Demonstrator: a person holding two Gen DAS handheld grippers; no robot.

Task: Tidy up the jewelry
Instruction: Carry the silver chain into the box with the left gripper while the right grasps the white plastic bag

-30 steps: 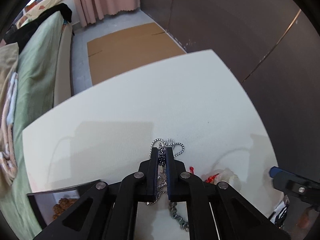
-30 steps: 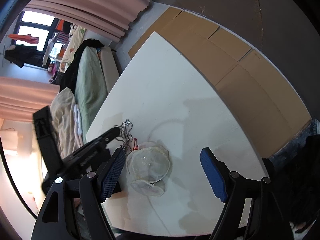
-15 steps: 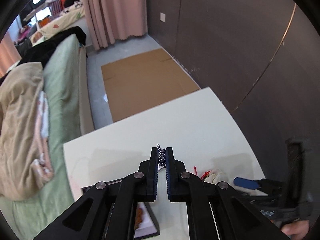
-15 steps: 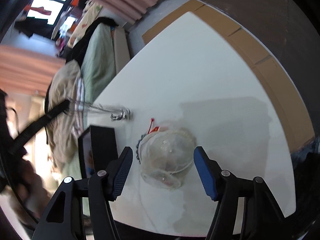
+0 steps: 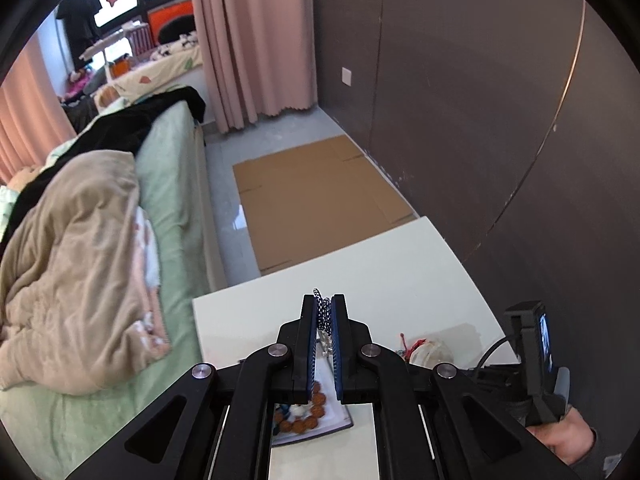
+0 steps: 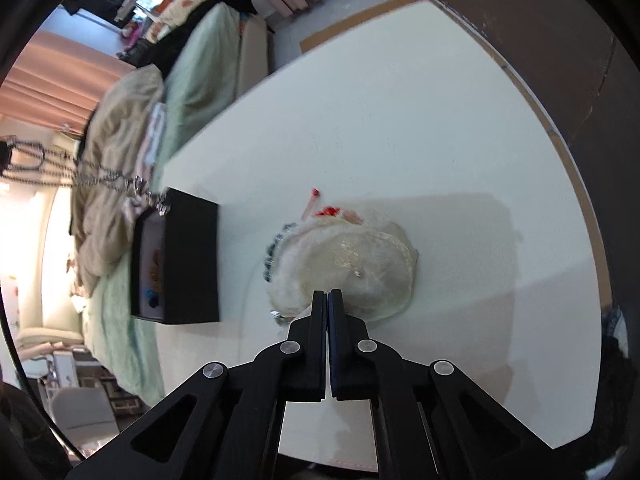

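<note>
— Where is the chain necklace [image 5: 322,312] sitting?

— It is hanging pinched between the two fingers of the left gripper [image 5: 323,309], which is clamping tight on it high above the white table [image 5: 400,272]. In the right wrist view the same chain [image 6: 100,174] is trailing across the left edge of the picture, and its loose end is dangling right at the top corner of the black jewelry box [image 6: 188,264].

— What is lying in that box?

— Under the left gripper, the box [image 5: 308,412] is showing a pale lining with a bracelet of round brown beads [image 5: 310,412] and something small and blue beside it. From the right side only a sliver of the inside is showing, with brown and blue bits I cannot make out well.

— And the right gripper [image 6: 327,300]?

— Its fingers are pressing together at the near edge of a sheer white pouch [image 6: 360,256] lying on the table beside the box. Whether any of the fabric is caught between them, I cannot tell. A red tassel [image 6: 320,208] is poking out from the far side of the pouch, and dark beads are peeking out at its left edge.

— Anything around the table?

— A bed with a green sheet [image 5: 176,208] and a beige blanket [image 5: 76,264] is running along the left, and flattened cardboard [image 5: 316,200] is lying on the floor beyond the table.
</note>
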